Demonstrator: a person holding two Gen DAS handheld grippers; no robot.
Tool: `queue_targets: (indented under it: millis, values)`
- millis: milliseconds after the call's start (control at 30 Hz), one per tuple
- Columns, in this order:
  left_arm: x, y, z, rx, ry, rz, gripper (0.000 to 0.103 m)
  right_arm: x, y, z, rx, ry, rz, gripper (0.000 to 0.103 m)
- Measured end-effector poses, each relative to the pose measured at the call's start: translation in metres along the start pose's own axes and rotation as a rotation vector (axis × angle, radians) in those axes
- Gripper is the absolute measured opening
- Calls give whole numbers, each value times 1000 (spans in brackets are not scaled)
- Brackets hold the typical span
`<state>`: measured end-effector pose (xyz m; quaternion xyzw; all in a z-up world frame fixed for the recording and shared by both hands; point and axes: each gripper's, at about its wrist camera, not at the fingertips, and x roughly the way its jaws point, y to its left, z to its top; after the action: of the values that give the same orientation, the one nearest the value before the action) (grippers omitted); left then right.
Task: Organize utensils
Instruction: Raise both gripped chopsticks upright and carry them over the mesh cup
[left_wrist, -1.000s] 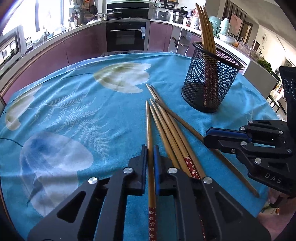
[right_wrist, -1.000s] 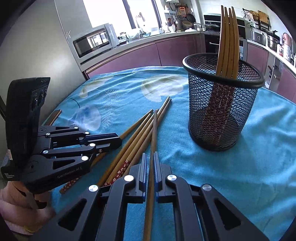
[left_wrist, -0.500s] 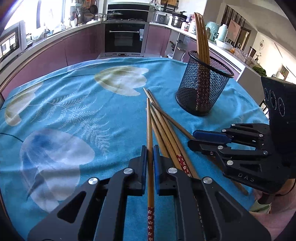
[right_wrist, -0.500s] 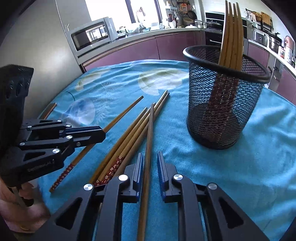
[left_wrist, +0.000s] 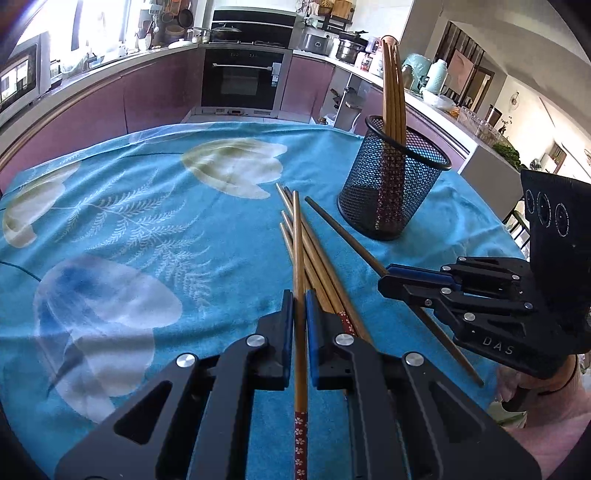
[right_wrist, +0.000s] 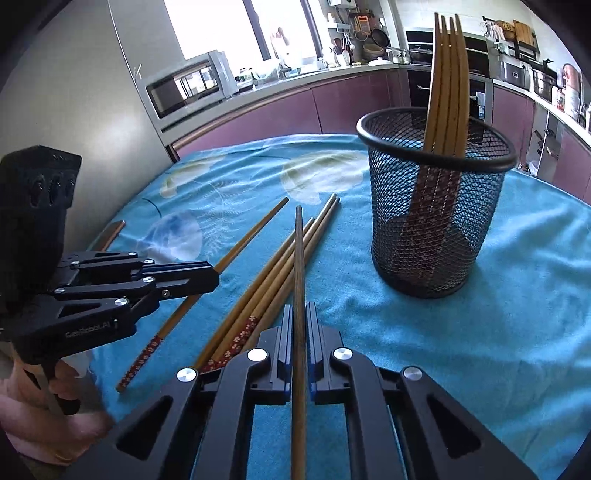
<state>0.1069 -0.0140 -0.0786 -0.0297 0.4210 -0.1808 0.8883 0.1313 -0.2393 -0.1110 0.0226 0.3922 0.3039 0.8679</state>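
My left gripper (left_wrist: 299, 301) is shut on a wooden chopstick (left_wrist: 298, 243) with a red flowered end, which points away across the cloth. It shows in the right wrist view as the left gripper (right_wrist: 212, 277), gripping that chopstick (right_wrist: 240, 251). My right gripper (right_wrist: 299, 314) has its jaws closing tight on a plain chopstick (right_wrist: 299, 258) between the pads; the left wrist view shows this right gripper (left_wrist: 386, 280) from the side. Several loose chopsticks (right_wrist: 266, 291) lie between the two grippers. A black mesh cup (right_wrist: 436, 221) holds several upright chopsticks (right_wrist: 445, 74).
A blue flowered tablecloth (left_wrist: 129, 229) covers the round table. The mesh cup (left_wrist: 391, 192) stands at the far right of the pile. A person's hands hold the gripper handles at the near edge. Kitchen cabinets and an oven (left_wrist: 240, 81) lie beyond the table.
The right gripper's jaws parted slightly around its chopstick half a second ago and have closed on it again. Both grippers stay almost in place; the left view has tilted a little.
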Motion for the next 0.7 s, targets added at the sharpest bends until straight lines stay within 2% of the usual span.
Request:
queue_targets:
  millis: [700]
  values:
    - [-49, -12, 16, -7, -103, -106, 8, -56, -1, 17, 29, -162, 78, 6]
